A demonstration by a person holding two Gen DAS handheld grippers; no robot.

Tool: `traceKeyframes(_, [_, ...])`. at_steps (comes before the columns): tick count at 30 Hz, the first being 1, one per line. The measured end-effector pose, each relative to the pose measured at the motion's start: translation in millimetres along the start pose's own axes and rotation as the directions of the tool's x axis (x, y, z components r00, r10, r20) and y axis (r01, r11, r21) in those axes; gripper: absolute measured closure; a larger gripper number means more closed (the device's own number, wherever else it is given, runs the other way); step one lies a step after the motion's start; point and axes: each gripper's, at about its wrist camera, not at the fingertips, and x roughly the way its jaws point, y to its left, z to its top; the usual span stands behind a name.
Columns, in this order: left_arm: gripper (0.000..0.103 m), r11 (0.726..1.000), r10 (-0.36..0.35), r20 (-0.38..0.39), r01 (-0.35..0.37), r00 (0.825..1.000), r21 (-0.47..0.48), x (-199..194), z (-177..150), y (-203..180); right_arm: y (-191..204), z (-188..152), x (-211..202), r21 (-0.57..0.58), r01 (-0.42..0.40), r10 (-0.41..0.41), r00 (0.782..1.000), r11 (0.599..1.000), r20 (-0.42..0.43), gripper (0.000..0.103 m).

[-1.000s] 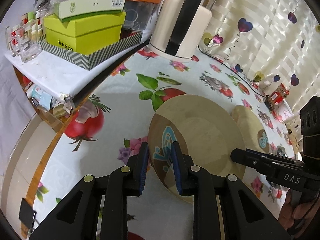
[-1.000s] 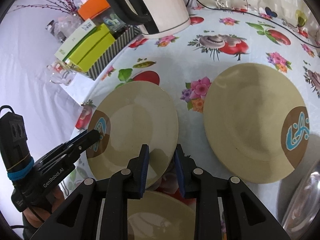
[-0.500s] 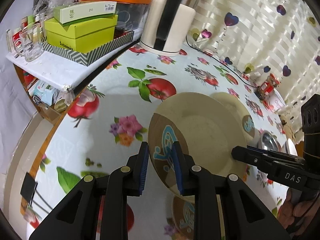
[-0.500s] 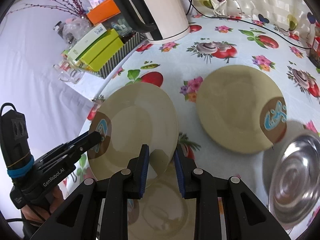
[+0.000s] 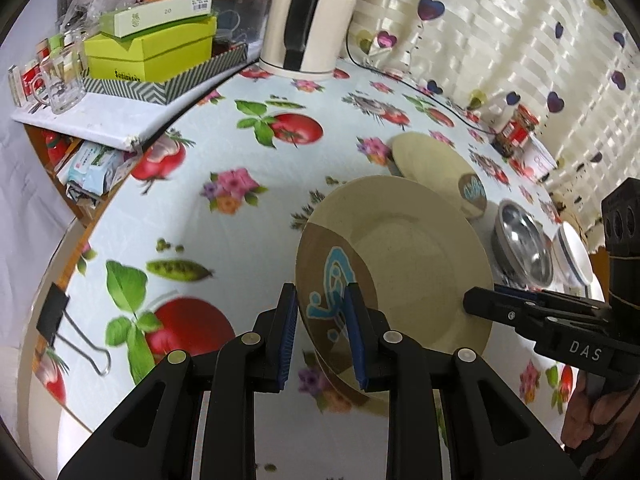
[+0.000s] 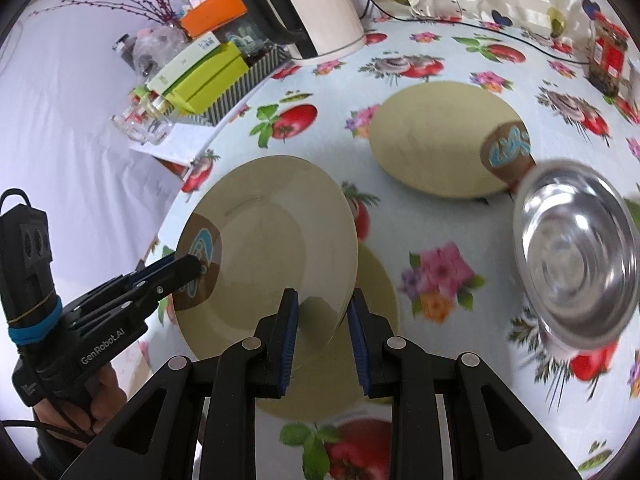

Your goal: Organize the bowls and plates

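Lower plate point(image 6: 376, 280) mostly hidden, steel bowl point(image 6: 576, 256) blurred

2 close tool-mounted views from opposite rims of 1 shared plate point(image 5: 408, 256)

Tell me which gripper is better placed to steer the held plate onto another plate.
Probably right. Both the left gripper and right gripper clamp the raised plate, but another plate lies directly beneath the right one's edge.

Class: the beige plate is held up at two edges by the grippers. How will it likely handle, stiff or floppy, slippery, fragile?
The beige plate is probably stiff: it keeps its shape between the left gripper and right gripper. Its glossy sheen suggests it may slip in the pads. It looks rigid, so a drop might chip it.
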Motion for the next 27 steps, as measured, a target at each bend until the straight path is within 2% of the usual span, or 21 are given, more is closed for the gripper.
traceKeyframes(10, [0.078,1.000,-0.001,-0.045,0.002,0.999,0.017,6.7,-18.5,-10.1,-13.3,-21.0,1.1,0.019,0.025,-0.025,0.999,1.000,-0.030,0.078])
traceKeyframes(27, [0.078,1.000,0.008,-0.076,-0.007,0.997,0.021,14.7,-25.9,-10.8,-9.7,-24.1,5.7,-0.008,0.067,-0.067,0.997,0.998,-0.039,0.077])
